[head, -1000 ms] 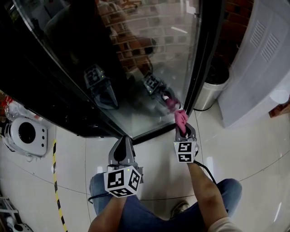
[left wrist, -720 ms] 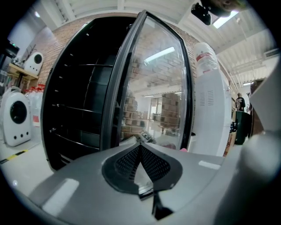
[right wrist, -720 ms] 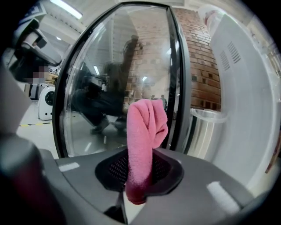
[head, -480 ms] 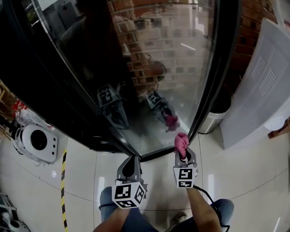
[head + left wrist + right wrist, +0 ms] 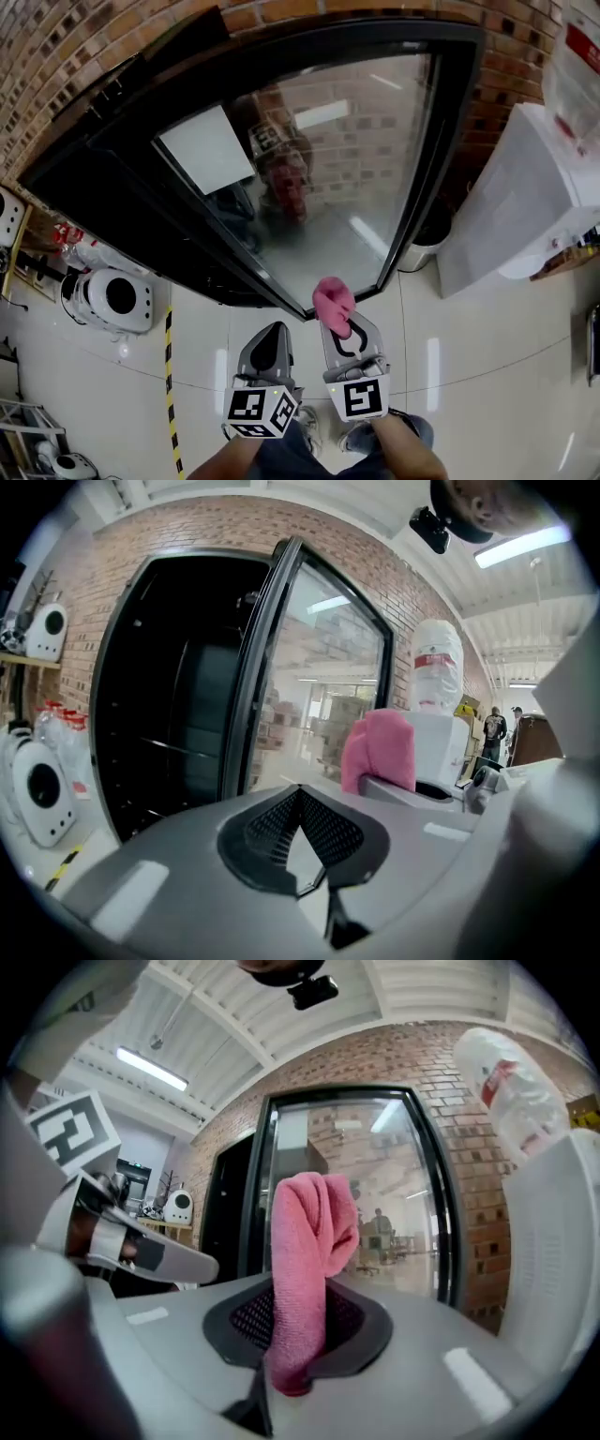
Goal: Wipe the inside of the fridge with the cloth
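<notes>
A tall black fridge [image 5: 122,187] stands against the brick wall, its glass door [image 5: 366,178] swung open to the right. My right gripper [image 5: 339,323] is shut on a pink cloth [image 5: 331,300] that sticks up from its jaws, in front of the door's lower edge. In the right gripper view the cloth [image 5: 305,1232] hangs folded between the jaws of the right gripper [image 5: 300,1307]. My left gripper [image 5: 272,330] is close beside it on the left, shut with nothing in it. In the left gripper view the left gripper [image 5: 298,794] faces the dark fridge interior [image 5: 178,724], with the cloth [image 5: 380,752] at right.
A white water dispenser [image 5: 525,206] with a bottle [image 5: 581,56] on top stands right of the door, and a steel bin [image 5: 422,246] sits between them. White round devices [image 5: 112,300] lie on the floor at left, beside yellow-black tape [image 5: 172,375].
The view has pulled back, so the whole fridge now shows. My right gripper with the cloth has shifted left, close to the left gripper. Both remain shut.
</notes>
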